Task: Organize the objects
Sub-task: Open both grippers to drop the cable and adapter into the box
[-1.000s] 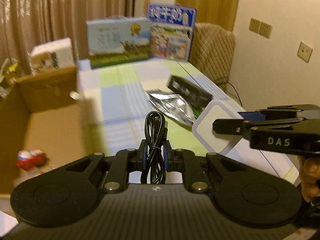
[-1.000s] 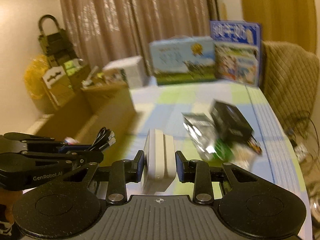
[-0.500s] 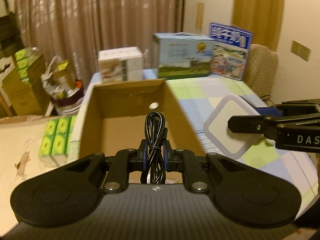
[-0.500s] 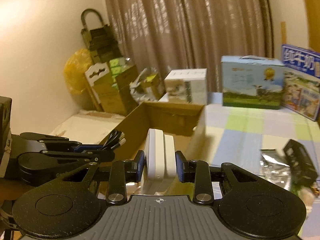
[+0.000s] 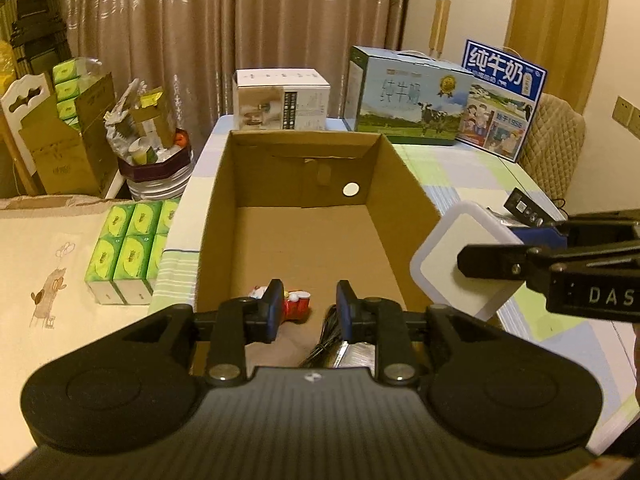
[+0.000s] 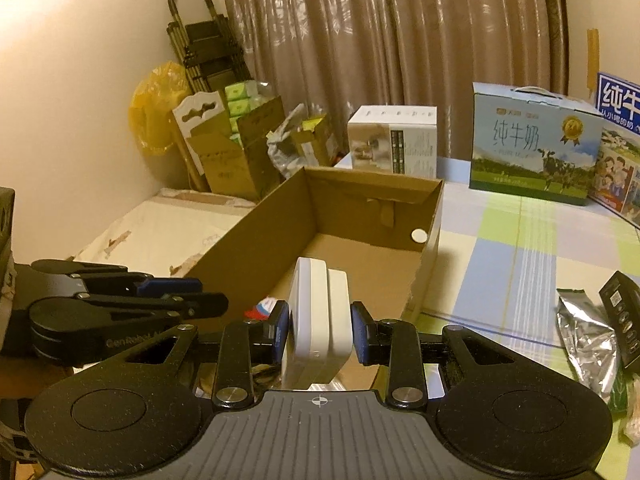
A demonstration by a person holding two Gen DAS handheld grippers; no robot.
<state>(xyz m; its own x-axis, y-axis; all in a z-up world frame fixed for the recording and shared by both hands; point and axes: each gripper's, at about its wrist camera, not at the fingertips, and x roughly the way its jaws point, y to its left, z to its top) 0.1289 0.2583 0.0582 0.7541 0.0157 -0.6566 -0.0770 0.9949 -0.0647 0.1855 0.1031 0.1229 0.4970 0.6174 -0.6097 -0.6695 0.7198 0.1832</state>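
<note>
An open cardboard box (image 5: 400,184) stands on the table's left end; it also shows in the right wrist view (image 6: 428,248). My left gripper (image 5: 306,310) is open over the box's near end. A black coiled cable (image 5: 326,344) lies in the box just below its right finger, beside a small red and white toy (image 5: 294,302). My right gripper (image 6: 320,330) is shut on a white square device (image 6: 318,320), held above the box's near right corner; the device also shows in the left wrist view (image 5: 452,264).
A silver foil pouch (image 6: 588,336) and a black box (image 6: 624,316) lie on the checked tablecloth (image 6: 520,248) to the right. Milk cartons (image 5: 408,96) and a white carton (image 5: 280,98) stand behind the box. Green tissue packs (image 5: 128,252) lie left of it.
My left gripper opened and let the black cable fall into the cardboard box. Both grippers swung left from the table's middle to the box. The right gripper still holds the white device.
</note>
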